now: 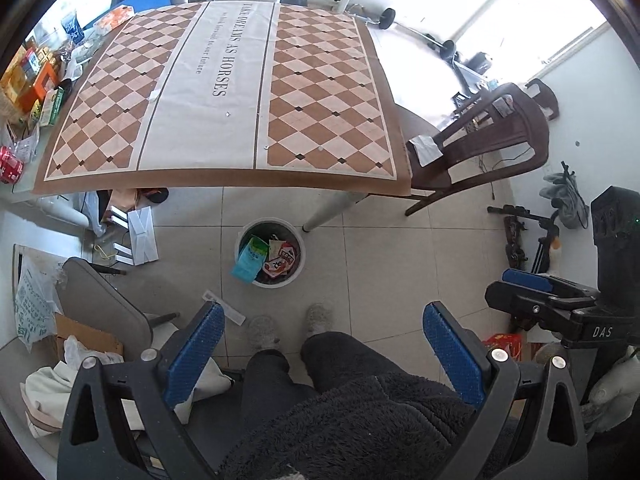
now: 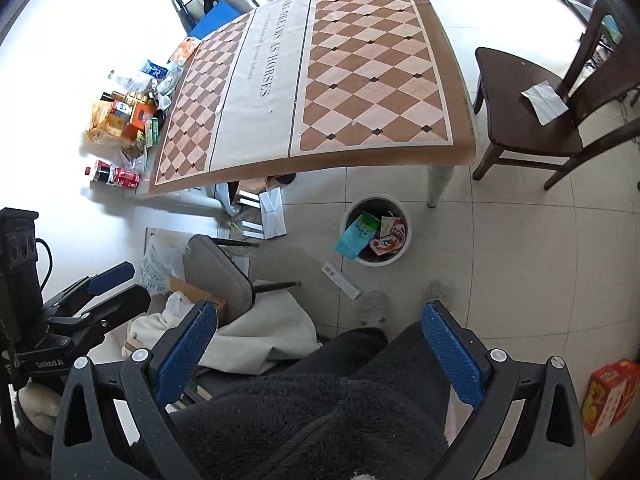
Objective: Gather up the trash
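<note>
Standing over the seated person: 2 grippers held above the lap, both pointing at the floor ahead.

Left gripper [image 1: 324,350]: blue-padded fingers spread wide, nothing between them. Right gripper [image 2: 320,348]: likewise spread, holding nothing; it sits just to the right of the left one.

Trash bin [image 1: 297,276]: white, round, on the tiled floor straight ahead of both grippers, beside a white leg of the worktop [image 1: 224,92]. Inside: a teal snack bag [image 1: 249,260] leaning over the near-left rim, and a red-and-white wrapper [image 1: 280,260] to its right.

Flat white carton [image 2: 340,280]: lying on the floor between the bin and the grippers, ahead and slightly left, apart from the bin.

Worktop: beyond the bin, covered by a brown checked cloth printed with lettering. Packets and boxes [image 2: 124,116] piled at its far-left edge, with a red can [image 2: 126,178] lying beside them.

Dark wooden chair [image 2: 532,120]: ahead and right, a white slip of paper [image 2: 544,96] on its seat.

Grey chair [image 2: 220,276]: near left, white cloth heaped beside it.
</note>
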Motion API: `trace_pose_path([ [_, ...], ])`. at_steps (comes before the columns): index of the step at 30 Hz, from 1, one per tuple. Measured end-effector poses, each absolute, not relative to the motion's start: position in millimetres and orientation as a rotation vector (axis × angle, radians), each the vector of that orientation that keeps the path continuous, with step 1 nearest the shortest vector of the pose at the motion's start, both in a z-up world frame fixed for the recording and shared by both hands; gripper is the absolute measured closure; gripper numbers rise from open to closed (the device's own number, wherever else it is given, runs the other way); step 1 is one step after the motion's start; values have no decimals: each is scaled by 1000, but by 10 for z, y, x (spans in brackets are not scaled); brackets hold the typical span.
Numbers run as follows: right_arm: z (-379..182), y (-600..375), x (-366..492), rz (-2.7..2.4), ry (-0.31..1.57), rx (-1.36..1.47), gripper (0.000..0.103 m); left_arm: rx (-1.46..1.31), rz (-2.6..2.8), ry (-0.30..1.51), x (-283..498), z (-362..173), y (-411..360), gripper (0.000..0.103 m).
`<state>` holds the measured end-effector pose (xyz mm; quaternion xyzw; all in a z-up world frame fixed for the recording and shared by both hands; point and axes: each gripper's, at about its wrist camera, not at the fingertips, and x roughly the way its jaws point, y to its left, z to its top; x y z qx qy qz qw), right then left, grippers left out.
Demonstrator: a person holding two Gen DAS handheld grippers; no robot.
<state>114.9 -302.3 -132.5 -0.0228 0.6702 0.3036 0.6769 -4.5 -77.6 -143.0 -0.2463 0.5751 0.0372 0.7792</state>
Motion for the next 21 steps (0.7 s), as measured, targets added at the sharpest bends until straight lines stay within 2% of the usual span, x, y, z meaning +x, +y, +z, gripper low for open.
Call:
trace_pose_path([
  [21,-1174,-2947,959,693,1472,-79,0,-556,102,1183,-227,-1323,-726,1],
])
